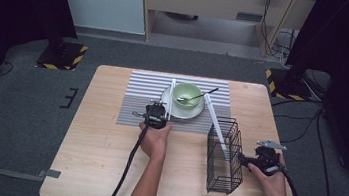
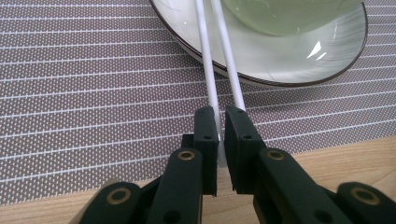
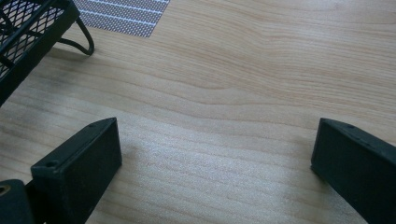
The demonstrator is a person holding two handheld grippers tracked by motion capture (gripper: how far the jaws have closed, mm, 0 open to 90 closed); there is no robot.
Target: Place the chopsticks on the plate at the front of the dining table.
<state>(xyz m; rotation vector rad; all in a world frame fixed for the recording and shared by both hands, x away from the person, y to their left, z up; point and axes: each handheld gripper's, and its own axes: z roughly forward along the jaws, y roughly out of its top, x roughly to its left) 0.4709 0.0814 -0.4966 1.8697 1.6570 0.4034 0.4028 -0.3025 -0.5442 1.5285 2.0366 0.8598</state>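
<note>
In the left gripper view, the near ends of the chopsticks [image 2: 211,84] hide between the black jaws. The top edge cuts off the plate [image 2: 299,65] and the green bowl [image 2: 289,16]. In the right gripper view, the basket [image 3: 28,32] is cut off at the left corner.

The right gripper [image 3: 215,154] hangs over the bare wooden table [image 3: 243,74], jaws wide apart; left of it the wire basket [image 3: 28,28], beyond that the striped mat [image 3: 126,16].
</note>
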